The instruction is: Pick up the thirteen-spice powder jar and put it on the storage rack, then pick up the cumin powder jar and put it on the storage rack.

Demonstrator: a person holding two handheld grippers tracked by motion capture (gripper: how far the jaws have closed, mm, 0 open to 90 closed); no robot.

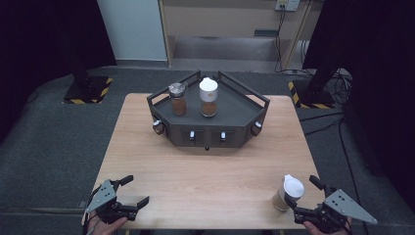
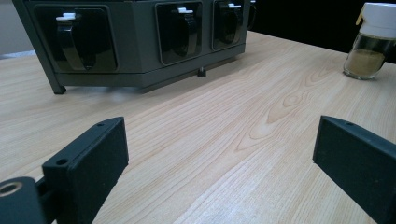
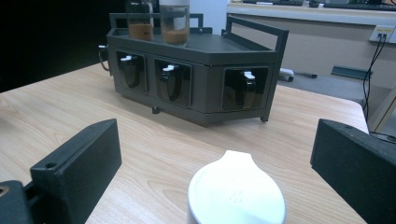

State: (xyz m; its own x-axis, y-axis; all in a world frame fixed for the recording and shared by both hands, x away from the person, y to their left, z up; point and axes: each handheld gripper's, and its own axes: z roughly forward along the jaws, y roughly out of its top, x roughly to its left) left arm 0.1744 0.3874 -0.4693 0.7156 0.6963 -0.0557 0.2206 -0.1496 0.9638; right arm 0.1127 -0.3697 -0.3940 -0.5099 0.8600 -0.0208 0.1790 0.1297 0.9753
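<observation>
White-lidded jar (image 3: pixel 237 193) sits between spread jaws, rack (image 3: pixel 196 70) beyond.

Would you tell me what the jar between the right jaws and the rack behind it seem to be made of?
Jar: likely clear glass or plastic, since pale powder shows through; its matte white lid looks plastic.
Rack: dark grey, matte, thin straight rails, probably painted metal, possibly plastic.

a rack (image 1: pixel 244 115) stands at the table's (image 1: pixel 205 171) far middle, two jars (image 1: pixel 178 99) side by side on top. a third jar (image 1: pixel 288 192) stands near the right corner, between the right gripper's (image 1: pixel 306 196) jaws. the left gripper (image 1: pixel 134 192) sits at the near left.
</observation>
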